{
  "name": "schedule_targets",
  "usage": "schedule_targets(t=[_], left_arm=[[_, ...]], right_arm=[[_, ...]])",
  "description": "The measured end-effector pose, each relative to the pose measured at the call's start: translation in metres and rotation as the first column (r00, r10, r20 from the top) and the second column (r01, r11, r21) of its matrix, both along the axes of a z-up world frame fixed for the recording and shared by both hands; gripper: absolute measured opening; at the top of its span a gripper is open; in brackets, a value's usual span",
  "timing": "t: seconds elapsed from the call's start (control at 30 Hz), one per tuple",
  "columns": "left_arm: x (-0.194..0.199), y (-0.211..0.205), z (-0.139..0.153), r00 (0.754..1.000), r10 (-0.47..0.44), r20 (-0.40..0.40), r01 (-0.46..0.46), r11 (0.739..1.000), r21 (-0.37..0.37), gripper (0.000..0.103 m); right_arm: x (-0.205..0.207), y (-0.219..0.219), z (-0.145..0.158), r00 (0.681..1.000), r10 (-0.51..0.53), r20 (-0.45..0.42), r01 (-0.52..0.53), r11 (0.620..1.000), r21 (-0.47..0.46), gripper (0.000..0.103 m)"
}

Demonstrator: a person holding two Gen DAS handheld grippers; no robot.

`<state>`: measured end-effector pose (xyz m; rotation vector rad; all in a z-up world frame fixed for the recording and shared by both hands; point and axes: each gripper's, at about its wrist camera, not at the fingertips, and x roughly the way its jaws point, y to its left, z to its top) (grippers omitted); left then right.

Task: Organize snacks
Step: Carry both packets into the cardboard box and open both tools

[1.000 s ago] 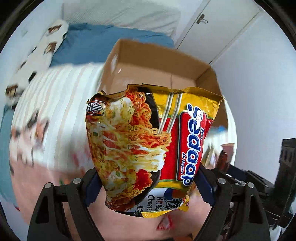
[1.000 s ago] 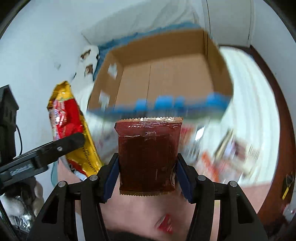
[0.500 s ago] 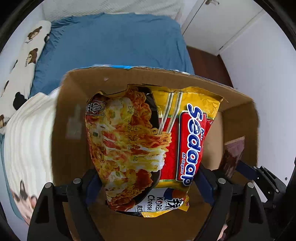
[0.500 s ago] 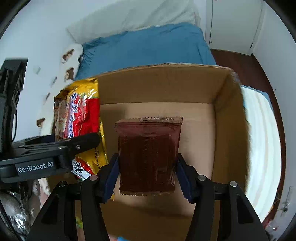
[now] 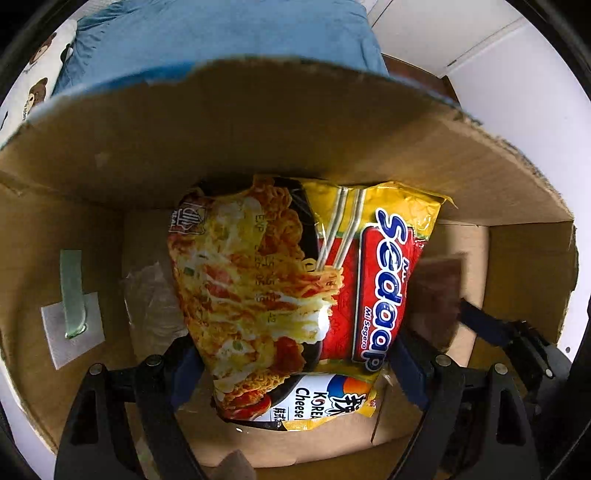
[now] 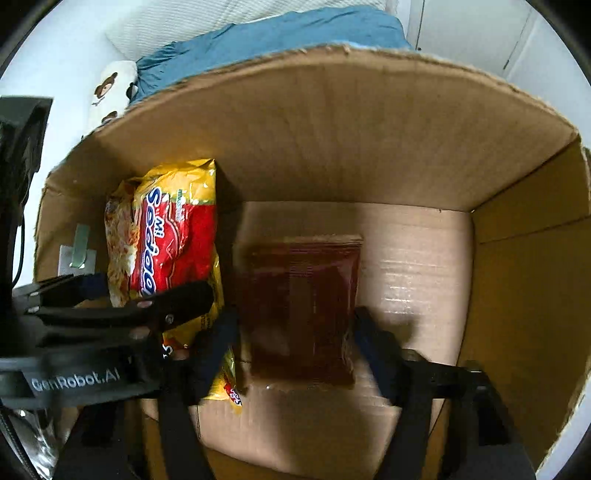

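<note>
My left gripper (image 5: 295, 373) is shut on a yellow and red Sedaap noodle packet (image 5: 295, 288), held inside the open cardboard box (image 5: 258, 140) near its left side. The packet also shows in the right wrist view (image 6: 170, 240), with the left gripper (image 6: 122, 306) beside it. My right gripper (image 6: 295, 350) is shut on a dark brown snack packet (image 6: 299, 306), held low over the box floor (image 6: 410, 258). That brown packet shows at the right in the left wrist view (image 5: 436, 295).
The box walls (image 6: 517, 295) rise on all sides of both grippers. A white label with green tape (image 5: 74, 317) sticks to the left wall. A blue blanket (image 6: 277, 33) and a bear-print pillow (image 6: 110, 92) lie behind the box.
Both grippers have moved forward and down into the box with their packets. The box now fills both views, and the bed has dropped out of most of the frame.
</note>
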<state>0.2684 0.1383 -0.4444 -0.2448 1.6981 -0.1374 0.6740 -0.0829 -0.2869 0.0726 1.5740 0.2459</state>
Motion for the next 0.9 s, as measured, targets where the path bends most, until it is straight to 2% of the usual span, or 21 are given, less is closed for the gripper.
schedule_targets(t=[0.03,0.07,0.23,0.3,0.47,0.67,0.8,0.9], left_arm=[[0.002,0.0,-0.001,1.0,0.007,0.005,-0.007,1.0,0.0,0.092],[0.004,0.005,-0.003,1.0,0.014,0.007,-0.014,1.0,-0.004,0.094],[-0.001,0.017,0.001,1.0,0.024,0.018,-0.023,1.0,-0.012,0.097],[-0.011,0.015,0.013,1.0,0.024,0.011,-0.024,1.0,-0.013,0.097],[-0.039,0.02,0.05,0.992,0.022,0.127,-0.026,0.999,0.026,0.097],[-0.077,0.023,0.109,0.968,0.035,0.25,-0.049,0.998,0.046,0.097],[-0.073,0.021,0.153,0.95,0.038,0.311,-0.059,0.997,0.058,0.097],[-0.08,0.02,0.172,0.932,0.045,0.359,-0.07,0.996,0.057,0.097]], right_arm=[[0.007,0.011,-0.015,1.0,-0.002,0.0,0.002,1.0,-0.016,0.095],[0.006,0.01,-0.015,1.0,0.001,0.0,-0.001,1.0,-0.016,0.096],[0.0,0.003,-0.016,1.0,-0.005,0.001,0.005,1.0,-0.019,0.098],[0.001,0.004,-0.013,1.0,-0.01,0.007,0.011,1.0,-0.016,0.098],[-0.009,0.002,0.011,0.999,-0.019,0.029,0.02,1.0,-0.013,0.098],[-0.04,-0.01,0.052,0.994,-0.041,0.1,0.042,0.999,-0.006,0.098],[-0.068,-0.012,0.085,0.985,-0.057,0.166,0.056,0.998,0.012,0.098],[-0.09,-0.013,0.112,0.976,-0.077,0.205,0.072,0.997,0.029,0.098]])
